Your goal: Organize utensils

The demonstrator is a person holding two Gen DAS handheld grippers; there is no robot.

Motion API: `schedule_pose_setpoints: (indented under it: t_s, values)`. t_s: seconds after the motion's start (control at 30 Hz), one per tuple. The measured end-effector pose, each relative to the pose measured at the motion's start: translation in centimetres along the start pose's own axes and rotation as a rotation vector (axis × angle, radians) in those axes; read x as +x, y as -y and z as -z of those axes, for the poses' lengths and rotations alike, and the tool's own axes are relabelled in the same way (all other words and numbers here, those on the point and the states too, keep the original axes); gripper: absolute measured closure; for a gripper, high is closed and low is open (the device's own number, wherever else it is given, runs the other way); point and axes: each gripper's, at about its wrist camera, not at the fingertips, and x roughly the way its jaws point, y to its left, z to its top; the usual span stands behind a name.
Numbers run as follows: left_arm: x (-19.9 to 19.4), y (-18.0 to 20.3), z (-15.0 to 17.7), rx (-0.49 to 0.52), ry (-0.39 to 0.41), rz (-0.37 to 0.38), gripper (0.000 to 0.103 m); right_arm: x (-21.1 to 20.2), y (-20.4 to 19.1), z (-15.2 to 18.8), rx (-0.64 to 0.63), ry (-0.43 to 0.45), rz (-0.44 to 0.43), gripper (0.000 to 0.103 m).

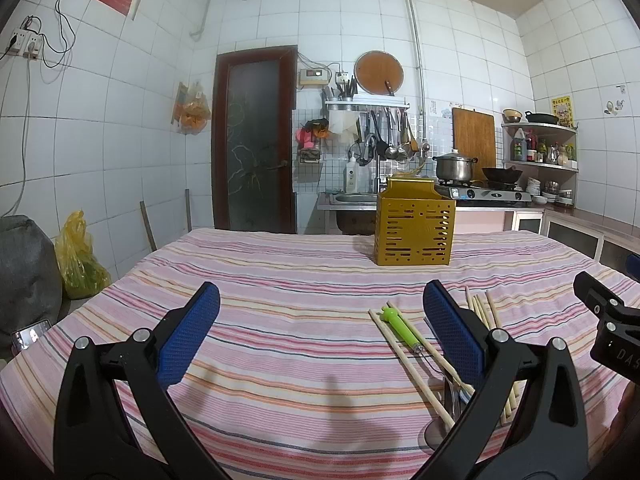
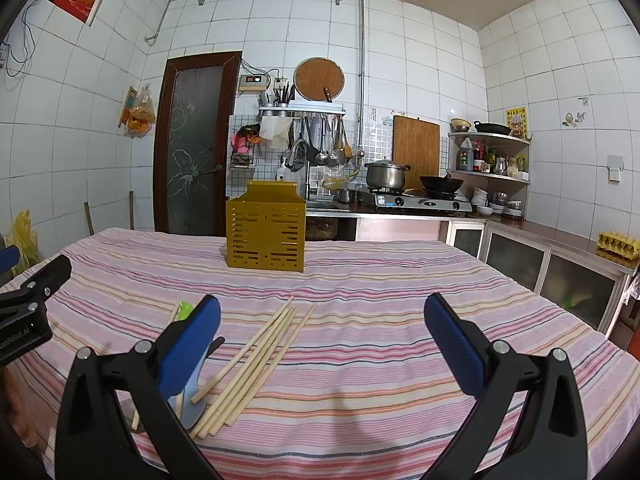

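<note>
A gold perforated utensil holder [image 1: 415,229] stands upright on the striped tablecloth [image 1: 280,280]; it also shows in the right wrist view [image 2: 265,230]. Several wooden chopsticks [image 2: 256,360] lie loose on the cloth, some beside a green-handled utensil [image 1: 402,327] and a metal spoon [image 1: 438,428]. My left gripper [image 1: 322,334] is open and empty, left of the utensils. My right gripper [image 2: 322,340] is open and empty, with the chopsticks near its left finger [image 2: 188,348]. A pale blue utensil [image 2: 192,396] lies partly hidden behind that finger.
The table's far edge [image 1: 320,234] faces a sink counter and gas stove [image 2: 416,200] with a pot and wok. A dark door [image 1: 256,152] stands at the back. Cabinets [image 2: 560,272] run along the right. A yellow bag [image 1: 78,256] and a grey sack [image 1: 24,276] sit left.
</note>
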Motion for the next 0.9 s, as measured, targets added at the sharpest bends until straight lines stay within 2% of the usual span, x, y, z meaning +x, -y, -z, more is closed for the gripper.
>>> schedule_pose_setpoints:
  t_s: [0.3, 0.57, 0.73, 0.9]
  values:
    - [-0.3, -0.1, -0.6, 0.013, 0.005, 0.006, 0.005, -0.1, 0.1, -0.1, 0.004, 0.002, -0.001, 0.004]
    - [0.0, 0.1, -0.8, 0.036, 0.004, -0.005, 0.005, 0.7, -0.3, 0.0, 0.004, -0.035, -0.011, 0.004]
    - [1.0, 0.1, -0.6, 0.033, -0.036, -0.009, 0.005, 1.3, 0.2, -0.1, 0.017, -0.056, -0.010, 0.004]
    - [2.5, -0.1, -0.4, 0.024, -0.114, -0.025, 0.005, 1.5, 0.1, 0.1, 0.015, -0.067, -0.012, 0.004]
